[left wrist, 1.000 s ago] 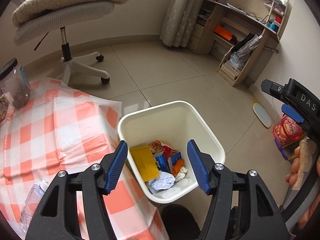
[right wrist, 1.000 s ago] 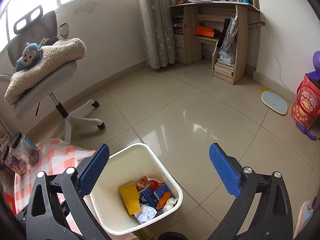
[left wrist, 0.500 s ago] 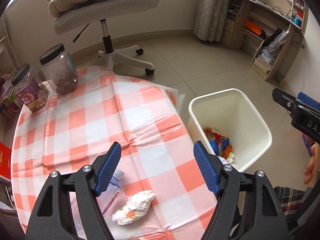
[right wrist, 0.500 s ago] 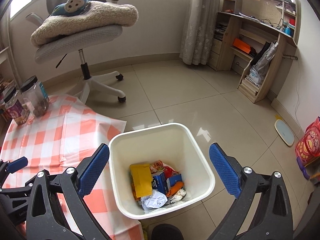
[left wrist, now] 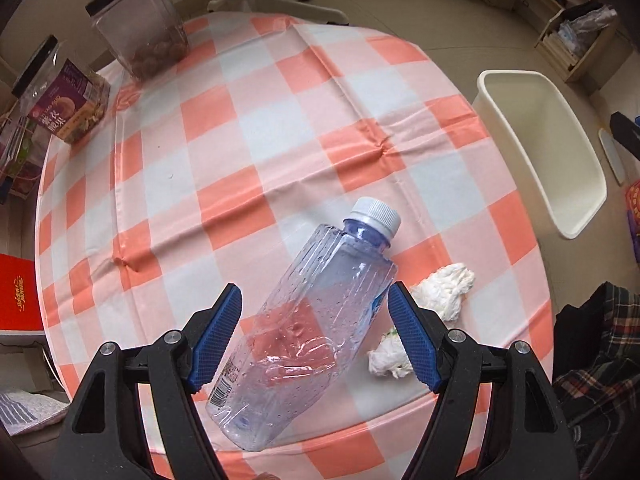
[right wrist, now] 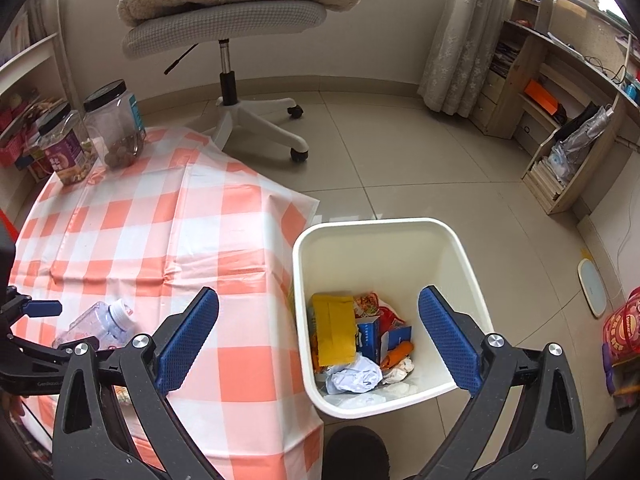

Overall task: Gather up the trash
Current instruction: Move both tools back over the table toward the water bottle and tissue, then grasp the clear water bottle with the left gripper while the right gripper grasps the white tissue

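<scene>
A clear empty plastic bottle [left wrist: 316, 320] with a white cap lies on its side on the orange-checked tablecloth [left wrist: 256, 152]. My left gripper [left wrist: 313, 296] points down over it, open, one blue pad on each side of the bottle and neither pressing on it. Two crumpled white tissue wads [left wrist: 444, 288] [left wrist: 390, 360] lie just right of the bottle. The white bin [right wrist: 376, 224] stands on the floor beside the table, holding a yellow packet, cartons and paper. My right gripper [right wrist: 318, 294] hangs open and empty above the bin's left rim. The bottle [right wrist: 96, 324] also shows there.
Two black-lidded snack jars [left wrist: 140, 32] [left wrist: 60, 96] stand at the table's far edge. An office chair [right wrist: 228, 20] with a folded blanket is behind the table. A wooden desk with shelves [right wrist: 560, 120] lines the right wall. A person's plaid clothing [left wrist: 592, 340] is at the near right.
My left gripper swung from above the bin to the table, dropped over the bottle and opened wider. My right gripper rolled and drew in over the bin, staying open.
</scene>
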Motion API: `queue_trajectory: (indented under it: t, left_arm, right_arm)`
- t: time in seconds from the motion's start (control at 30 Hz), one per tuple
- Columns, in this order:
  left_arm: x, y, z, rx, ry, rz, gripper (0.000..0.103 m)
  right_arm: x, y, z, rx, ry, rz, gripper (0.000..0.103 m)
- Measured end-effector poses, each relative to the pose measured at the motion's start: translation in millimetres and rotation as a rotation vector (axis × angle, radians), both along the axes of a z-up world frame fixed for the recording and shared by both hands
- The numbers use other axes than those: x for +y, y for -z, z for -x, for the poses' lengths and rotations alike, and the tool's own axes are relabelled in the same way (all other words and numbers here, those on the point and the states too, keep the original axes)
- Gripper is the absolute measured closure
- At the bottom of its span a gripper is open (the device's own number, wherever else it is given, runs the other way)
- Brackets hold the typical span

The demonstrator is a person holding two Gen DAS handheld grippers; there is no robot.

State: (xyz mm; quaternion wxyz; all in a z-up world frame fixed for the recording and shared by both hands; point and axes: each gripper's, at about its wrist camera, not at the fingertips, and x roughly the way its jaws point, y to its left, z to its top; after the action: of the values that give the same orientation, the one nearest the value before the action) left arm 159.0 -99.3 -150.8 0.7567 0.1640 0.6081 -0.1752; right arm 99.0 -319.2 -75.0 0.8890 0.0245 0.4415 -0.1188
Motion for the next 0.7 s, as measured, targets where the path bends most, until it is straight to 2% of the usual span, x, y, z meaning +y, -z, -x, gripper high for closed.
queue_trajectory:
  t: [0.1, 0.27, 0.3, 0.37, 0.4, 0.57, 0.7]
  left_arm:
    - [7, 15, 0, 0.069, 0.013, 0.035, 0.029]
    - [8, 31, 2, 0.113, 0.084, 0.031, 0.026]
    - [10, 34, 3, 0.127, 0.091, 0.033, 0.029]
    - [18, 36, 1, 0.161, 0.087, 0.066, 0.042]
    - [24, 35, -1, 0.177, 0.068, 0.094, 0.049]
    - [83, 24, -17, 0.188, -0.114, 0.243, 0.050]
    - [135, 5, -20, 0.082, -0.278, 0.299, 0.050]
  right_arm:
    - [6, 9, -4, 0.045, -0.016, -0.050, 0.007]
    - [19, 25, -10, 0.106, -0.033, -0.087, 0.007]
    - [22, 27, -11, 0.115, -0.037, -0.094, 0.007]
    - [27, 32, -14, 0.137, -0.043, -0.111, 0.007]
    - [29, 34, -14, 0.146, -0.048, -0.122, 0.007]
    - [51, 50, -19, 0.215, -0.088, -0.184, 0.007]
    - [83, 67, -19, 0.286, -0.152, -0.239, 0.007]
